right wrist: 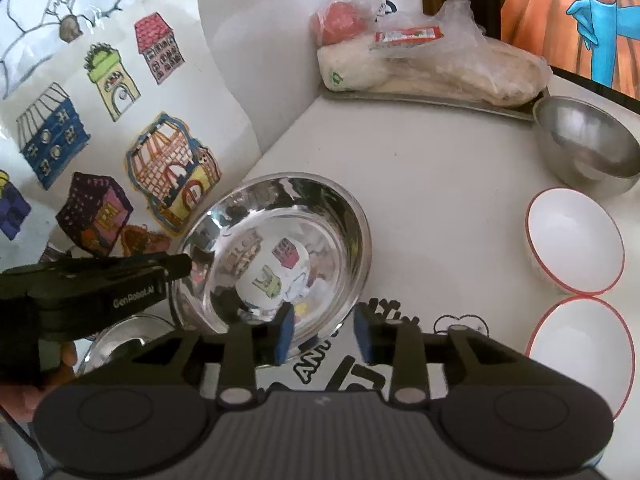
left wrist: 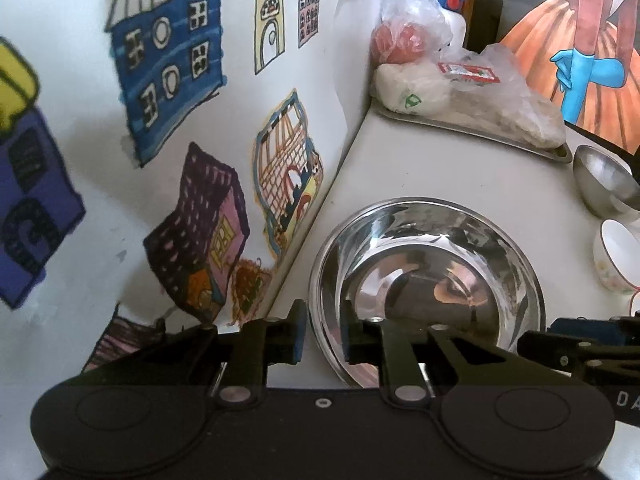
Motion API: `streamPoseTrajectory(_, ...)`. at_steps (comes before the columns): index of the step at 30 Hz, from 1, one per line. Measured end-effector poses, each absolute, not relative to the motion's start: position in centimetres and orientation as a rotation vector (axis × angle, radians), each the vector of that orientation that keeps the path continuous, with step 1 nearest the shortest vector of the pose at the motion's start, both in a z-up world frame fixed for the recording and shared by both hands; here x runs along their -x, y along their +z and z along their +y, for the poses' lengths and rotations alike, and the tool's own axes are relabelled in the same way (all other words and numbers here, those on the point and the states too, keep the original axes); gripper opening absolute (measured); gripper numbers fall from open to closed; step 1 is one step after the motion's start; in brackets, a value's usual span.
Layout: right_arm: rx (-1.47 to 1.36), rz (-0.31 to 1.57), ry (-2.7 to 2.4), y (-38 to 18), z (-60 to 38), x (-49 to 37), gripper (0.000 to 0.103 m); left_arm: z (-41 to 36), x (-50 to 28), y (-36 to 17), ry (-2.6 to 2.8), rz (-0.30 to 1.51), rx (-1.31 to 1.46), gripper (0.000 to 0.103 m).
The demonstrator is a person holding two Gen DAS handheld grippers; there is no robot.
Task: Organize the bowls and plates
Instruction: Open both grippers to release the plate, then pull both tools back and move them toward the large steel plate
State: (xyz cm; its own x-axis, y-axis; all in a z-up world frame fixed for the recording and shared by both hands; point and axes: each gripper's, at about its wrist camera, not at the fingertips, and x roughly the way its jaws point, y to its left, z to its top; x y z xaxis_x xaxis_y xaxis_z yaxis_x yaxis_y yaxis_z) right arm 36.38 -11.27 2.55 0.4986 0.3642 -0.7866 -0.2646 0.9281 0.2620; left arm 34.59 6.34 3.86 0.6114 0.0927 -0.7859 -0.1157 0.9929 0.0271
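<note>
A large shiny steel bowl [left wrist: 428,280] stands on the white table near the wall. My left gripper [left wrist: 324,334] straddles its left rim with the jaws a little apart, and the pads do not press on the metal. My right gripper [right wrist: 324,334] straddles the near rim of the same bowl [right wrist: 272,248], with its jaws wider apart and clear of the rim. In the right wrist view the left gripper [right wrist: 176,266] reaches in from the left. Another steel bowl [right wrist: 116,340] shows partly beneath it.
A smaller steel bowl [right wrist: 588,148] and two white red-rimmed bowls [right wrist: 572,240] [right wrist: 580,356] sit on the right. A metal tray [right wrist: 420,98] with bagged food stands at the back. The wall with house drawings [left wrist: 172,80] runs close along the left.
</note>
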Motion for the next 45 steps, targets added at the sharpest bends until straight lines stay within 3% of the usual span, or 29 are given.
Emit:
streamPoseTrajectory(12,-0.183,0.871,0.37,4.5,-14.8,-33.6,0.073,5.4,-30.8,6.1,0.093,0.801,0.032,0.064)
streamPoseTrajectory(18,-0.224,0.807,0.389,5.7,-16.5,-31.2,0.088,4.4,-27.9,7.6,0.078,0.735,0.015,0.079)
streamPoseTrajectory(24,-0.259,0.757,0.433,6.6,-17.6,-28.7,0.095,4.0,-24.7,8.9,0.059,0.672,0.011,0.09)
streamPoseTrajectory(28,-0.242,0.695,0.439,7.1,-18.1,-26.3,0.1,4.0,-22.6,9.6,0.051,0.635,0.012,0.091)
streamPoseTrajectory(32,-0.218,0.614,0.449,7.5,-18.2,-23.6,0.103,4.0,-20.1,9.8,0.05,0.589,0.012,0.101)
streamPoseTrajectory(45,-0.125,0.377,0.426,6.1,-17.6,-14.4,0.103,6.0,-11.4,8.5,0.078,0.498,0.079,0.102)
